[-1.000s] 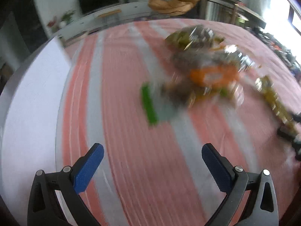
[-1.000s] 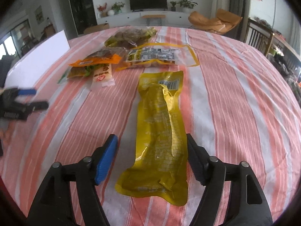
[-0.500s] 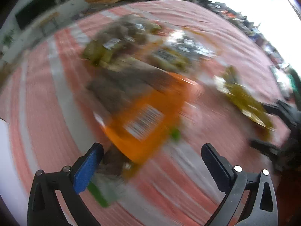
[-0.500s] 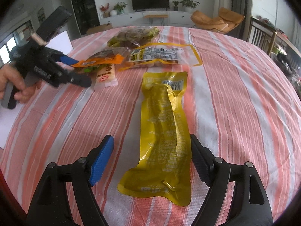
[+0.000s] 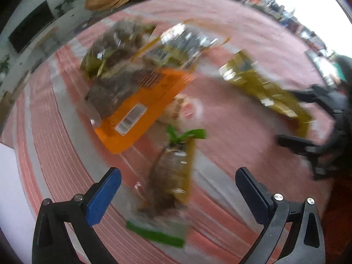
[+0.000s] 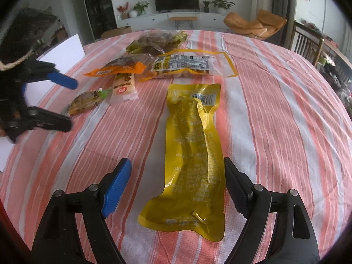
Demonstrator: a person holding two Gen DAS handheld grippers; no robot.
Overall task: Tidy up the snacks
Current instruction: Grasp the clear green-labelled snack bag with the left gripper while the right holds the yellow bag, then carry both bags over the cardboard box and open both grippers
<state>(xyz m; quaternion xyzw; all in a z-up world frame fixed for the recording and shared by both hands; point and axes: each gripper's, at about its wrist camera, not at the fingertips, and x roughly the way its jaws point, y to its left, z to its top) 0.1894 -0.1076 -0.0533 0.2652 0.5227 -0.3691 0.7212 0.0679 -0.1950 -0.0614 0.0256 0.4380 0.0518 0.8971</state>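
Black fingers [image 6: 236, 189], ribbed blue pads [image 6: 116, 184]

Both claws [image 5: 178, 192] [image 6: 177, 186] agape (nothing gripped)

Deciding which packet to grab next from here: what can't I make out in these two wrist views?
- Small green-tipped packet: left wrist view, motion blur hides its label and contents.
- Orange packet: same blur; print unreadable.
- Yellow packet: right wrist view, text too small to read.
- Left gripper: right wrist view, body cut off by the frame edge.
- White board: partly hidden behind that gripper.
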